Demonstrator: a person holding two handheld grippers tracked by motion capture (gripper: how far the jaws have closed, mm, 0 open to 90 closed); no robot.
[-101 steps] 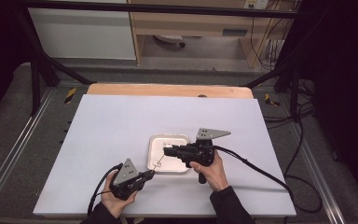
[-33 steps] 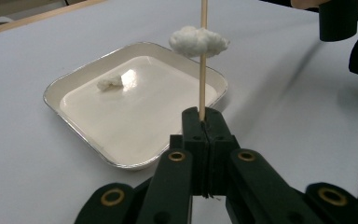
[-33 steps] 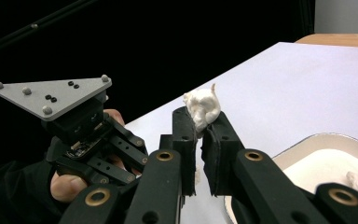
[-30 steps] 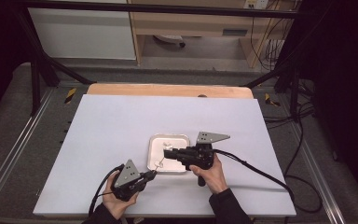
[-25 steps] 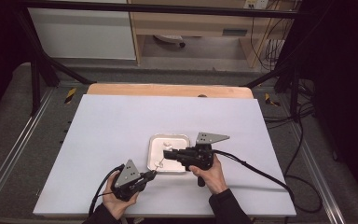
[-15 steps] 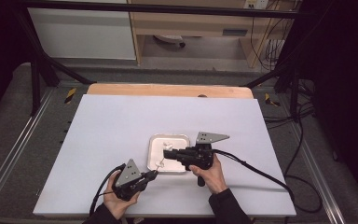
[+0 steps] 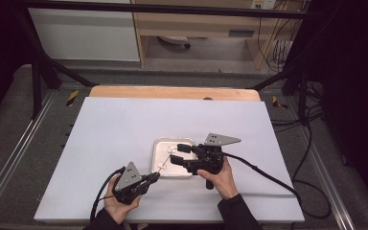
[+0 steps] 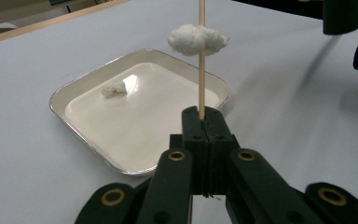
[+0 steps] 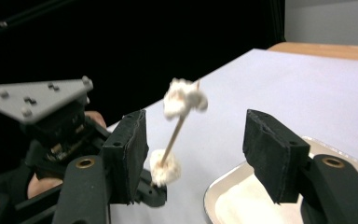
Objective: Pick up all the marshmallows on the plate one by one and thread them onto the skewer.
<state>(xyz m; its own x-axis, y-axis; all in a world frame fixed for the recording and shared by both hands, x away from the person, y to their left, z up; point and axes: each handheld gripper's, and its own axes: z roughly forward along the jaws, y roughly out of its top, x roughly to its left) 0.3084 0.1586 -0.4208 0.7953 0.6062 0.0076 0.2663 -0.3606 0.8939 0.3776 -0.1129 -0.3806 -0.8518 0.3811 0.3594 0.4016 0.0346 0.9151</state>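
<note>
In the left gripper view, the wooden skewer is running off the top edge, so its tip is not showing, and its lower end is disappearing between the closed jaws of the left gripper. The other gripper is being cut off at the upper right corner there, reading only as dark, blurred shapes. In the right gripper view, the cotton tufts on the skewer are blurring, and the tray is being cropped by the bottom edge. In the high view, the skewer and tufts are appearing too small to make out clearly.
</note>
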